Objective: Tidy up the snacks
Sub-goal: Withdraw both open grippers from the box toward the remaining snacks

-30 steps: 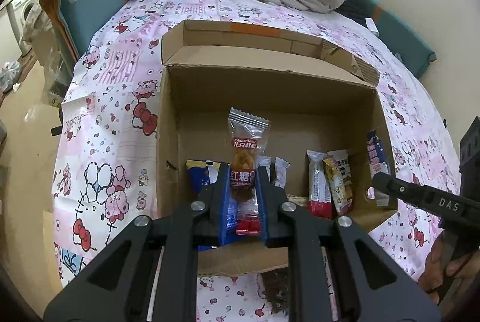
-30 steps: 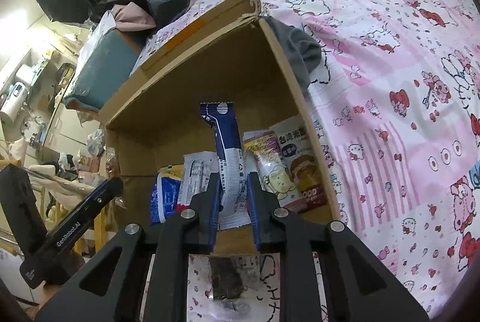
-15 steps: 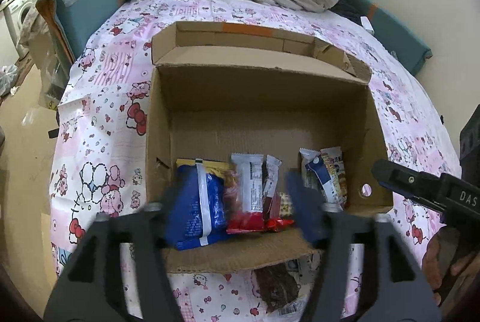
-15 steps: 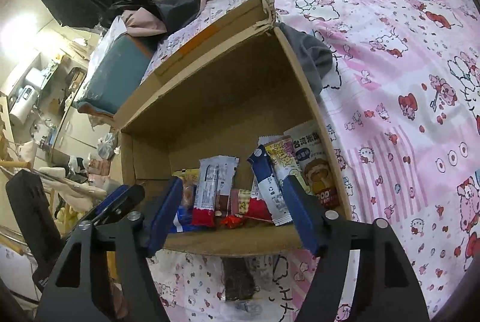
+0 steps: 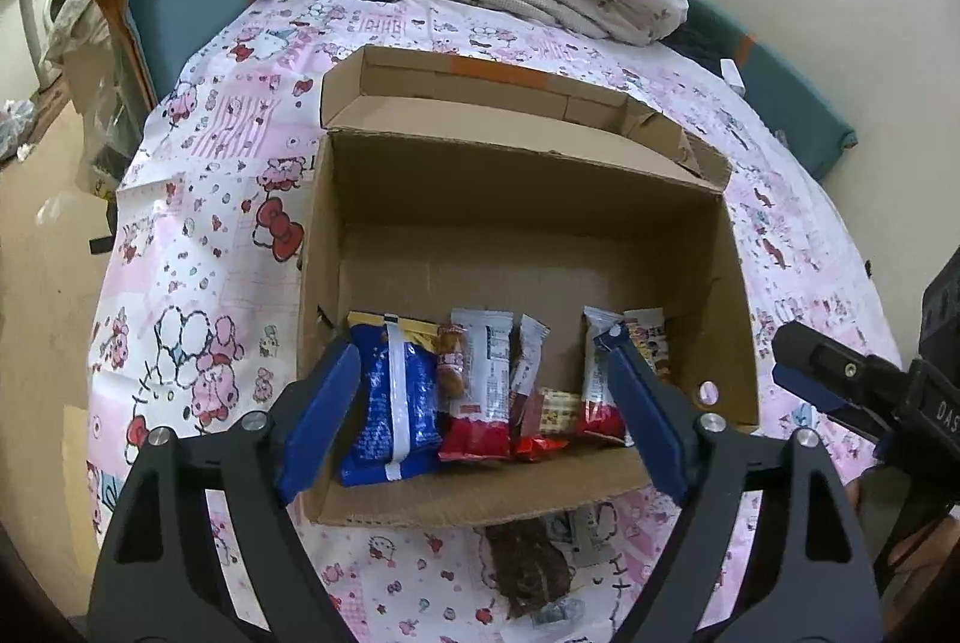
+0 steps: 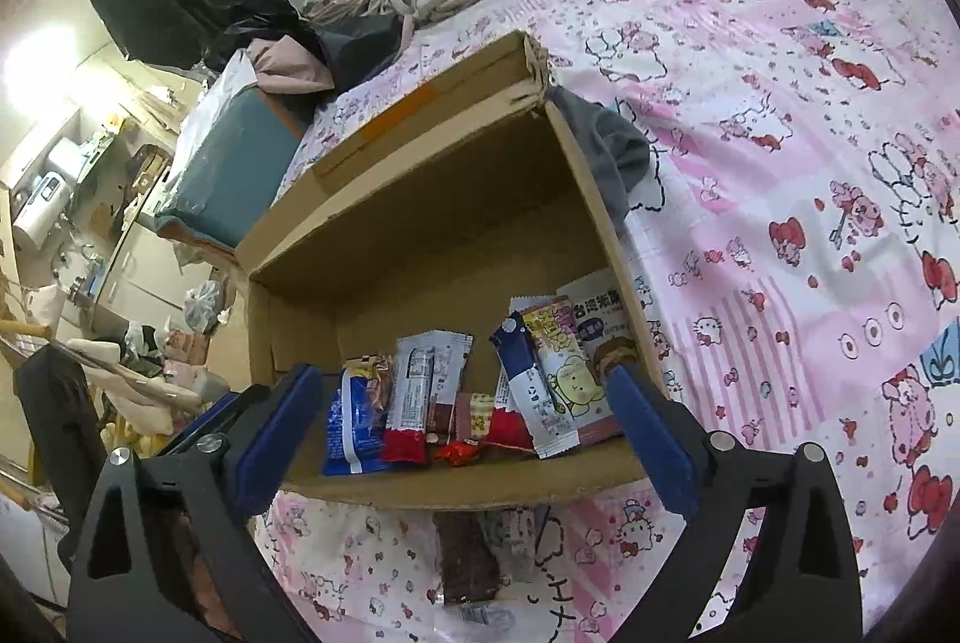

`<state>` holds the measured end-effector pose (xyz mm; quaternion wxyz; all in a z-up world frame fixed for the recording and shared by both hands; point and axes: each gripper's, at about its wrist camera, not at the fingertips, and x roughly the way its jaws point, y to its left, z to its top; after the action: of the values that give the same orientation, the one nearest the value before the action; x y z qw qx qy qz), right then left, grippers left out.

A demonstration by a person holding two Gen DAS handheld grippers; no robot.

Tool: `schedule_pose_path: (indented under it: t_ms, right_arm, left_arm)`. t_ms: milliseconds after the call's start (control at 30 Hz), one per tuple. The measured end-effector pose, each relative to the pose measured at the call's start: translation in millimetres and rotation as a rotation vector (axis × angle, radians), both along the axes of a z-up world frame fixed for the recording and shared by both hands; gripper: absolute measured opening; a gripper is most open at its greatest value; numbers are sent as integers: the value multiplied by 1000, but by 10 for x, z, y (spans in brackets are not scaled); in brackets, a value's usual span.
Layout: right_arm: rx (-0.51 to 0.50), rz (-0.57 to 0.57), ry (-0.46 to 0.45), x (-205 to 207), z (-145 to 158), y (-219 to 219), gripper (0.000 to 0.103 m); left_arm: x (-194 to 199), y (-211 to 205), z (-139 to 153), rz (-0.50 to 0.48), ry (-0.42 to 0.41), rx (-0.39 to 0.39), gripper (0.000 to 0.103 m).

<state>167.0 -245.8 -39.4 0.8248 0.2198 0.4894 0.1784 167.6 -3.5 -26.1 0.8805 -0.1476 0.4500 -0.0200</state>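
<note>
Pink cartoon-print bedspread [image 5: 198, 235] underfoot, laundry heaped at the far wall. Nearest, left gripper [image 5: 480, 415] and right gripper [image 6: 462, 433] both spread wide, holding nothing. Just past them, still outside the cardboard box [image 5: 729, 247], one dark brown packet [image 5: 528, 565] on the cover. Inside, along the near wall, a row of snack packs [image 5: 480, 391] already lined up. Mostly done, seemingly; brown packet left.

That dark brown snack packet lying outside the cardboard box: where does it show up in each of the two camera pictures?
Left wrist view: the dark brown packet lies at bottom centre on the pink sheet, just below the cardboard box's near wall.
Right wrist view: the packet again lies at bottom centre, below that near wall.
Shared landmark: the big blue packet at the box's left end.
</note>
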Motion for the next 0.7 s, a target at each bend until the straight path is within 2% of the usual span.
schedule_pose_path:
  t_ms: [67,133,167,300,467,700]
  right_arm:
    - [8,-10,-6,-45,33,-48,99]
    - [18,-27,-4,-97,66,-99,99]
    - [24,-36,-3,-126,79,-125,99]
    - [34,-58,3,-232,134,-209,99]
    - [11,-56,6,-356,151,-248,99]
    - [30,-102,100,-639,-22,-388,99]
  left_arm:
    - [-43,8,55,12,-16,-11,86]
    - [-106,-1,140,21,-47,2,98]
    - [-152,-2,192,23,-67,6,100]
    - [-261,-21,281,15,-72,27,101]
    - [-431,-16,226,38,-40,57,101]
    - [-597,24,88,69,28,57,101]
